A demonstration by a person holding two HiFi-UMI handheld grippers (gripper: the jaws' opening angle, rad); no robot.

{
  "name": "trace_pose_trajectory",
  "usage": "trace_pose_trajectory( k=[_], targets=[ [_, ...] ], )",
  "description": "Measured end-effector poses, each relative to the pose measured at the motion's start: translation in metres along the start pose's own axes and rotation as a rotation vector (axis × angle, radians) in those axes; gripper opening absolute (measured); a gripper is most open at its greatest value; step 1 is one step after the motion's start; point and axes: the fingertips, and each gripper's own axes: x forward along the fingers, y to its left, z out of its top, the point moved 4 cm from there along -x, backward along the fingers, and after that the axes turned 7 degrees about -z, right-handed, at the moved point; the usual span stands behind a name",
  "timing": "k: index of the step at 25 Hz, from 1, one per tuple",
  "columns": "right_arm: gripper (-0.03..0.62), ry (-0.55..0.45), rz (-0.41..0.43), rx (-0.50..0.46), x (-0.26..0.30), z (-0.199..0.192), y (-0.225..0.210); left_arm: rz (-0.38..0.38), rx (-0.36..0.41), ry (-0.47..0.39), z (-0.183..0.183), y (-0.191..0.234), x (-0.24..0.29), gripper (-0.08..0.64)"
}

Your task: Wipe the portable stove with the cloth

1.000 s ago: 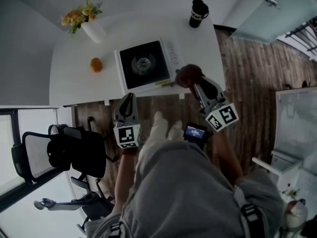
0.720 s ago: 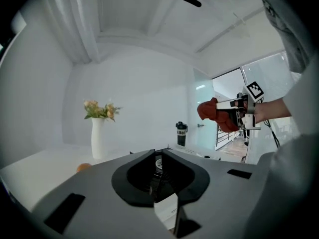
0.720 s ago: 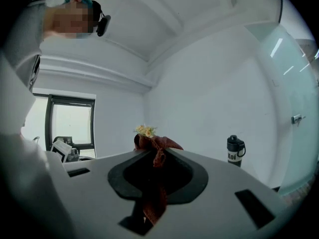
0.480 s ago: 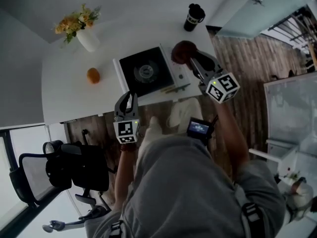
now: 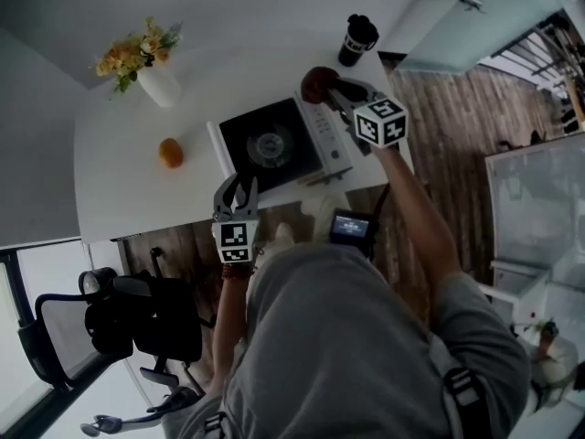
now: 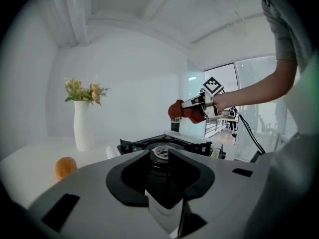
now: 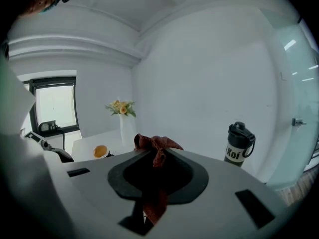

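Observation:
The portable stove [image 5: 270,144], a white body with a black top and round burner, sits on the white table [image 5: 119,199]. My right gripper [image 5: 334,90] is shut on a dark red cloth [image 5: 317,82], held over the stove's far right corner. In the right gripper view the cloth [image 7: 154,146] bunches between the jaws and hangs down. My left gripper [image 5: 239,183] is at the table's front edge, just before the stove. Its jaws are opening with nothing between them. In the left gripper view the stove [image 6: 164,146] lies straight ahead of that gripper [image 6: 159,153], and the cloth [image 6: 180,111] hangs above it.
A white vase of flowers [image 5: 157,82] and an orange [image 5: 170,153] stand on the table left of the stove. A black tumbler [image 5: 360,37] is at the far right corner. An office chair [image 5: 137,314] is at the lower left, with wooden floor [image 5: 457,108] on the right.
My right gripper has carried the cloth from the stove's near right corner to its far right corner. The left gripper has moved towards the table edge and its jaws have parted.

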Motion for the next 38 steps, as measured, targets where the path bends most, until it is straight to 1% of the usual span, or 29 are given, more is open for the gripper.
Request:
trace_pose_trajectory(
  k=[3, 5, 7, 10, 14, 19, 22, 24, 27, 30, 34, 38],
  targets=[
    [0.071, 0.073, 0.021, -0.001, 0.031, -0.017, -0.008, 0.003, 0.007, 0.026, -0.008, -0.003, 0.010, 0.161],
    [0.071, 0.121, 0.024, -0.023, 0.050, -0.030, -0.011, 0.026, 0.028, 0.048, -0.015, -0.002, 0.015, 0.171],
    [0.071, 0.147, 0.025, -0.022, 0.062, -0.040, -0.015, 0.043, 0.049, 0.064, -0.018, -0.002, 0.017, 0.176],
    [0.071, 0.182, 0.018, -0.012, 0.075, -0.049, -0.022, 0.058, 0.061, 0.050, -0.019, 0.001, 0.020, 0.191],
    [0.072, 0.232, 0.028, -0.045, 0.086, -0.060, -0.023, 0.087, 0.088, 0.041, -0.019, 0.001, 0.019, 0.201],
    [0.072, 0.276, 0.046, -0.046, 0.091, -0.071, -0.022, 0.036, 0.113, 0.042, -0.019, -0.004, 0.019, 0.201],
    [0.072, 0.294, 0.038, -0.105, 0.101, -0.073, -0.017, 0.028, 0.152, 0.068, -0.021, 0.000, 0.026, 0.202],
    [0.072, 0.307, 0.029, -0.139, 0.102, -0.076, -0.014, 0.022, 0.164, 0.077, -0.023, 0.000, 0.025, 0.202],
    [0.069, 0.315, 0.026, -0.153, 0.102, -0.077, -0.013, 0.015, 0.176, 0.069, -0.022, -0.001, 0.023, 0.191],
    [0.066, 0.323, 0.044, -0.156, 0.102, -0.076, -0.014, 0.011, 0.163, 0.075, -0.022, 0.000, 0.024, 0.192],
    [0.063, 0.352, 0.057, -0.143, 0.103, -0.075, -0.015, 0.025, 0.129, 0.095, -0.023, 0.001, 0.027, 0.195],
    [0.063, 0.358, 0.080, -0.155, 0.102, -0.077, -0.015, 0.030, 0.126, 0.102, -0.023, 0.000, 0.027, 0.196]
  ],
)
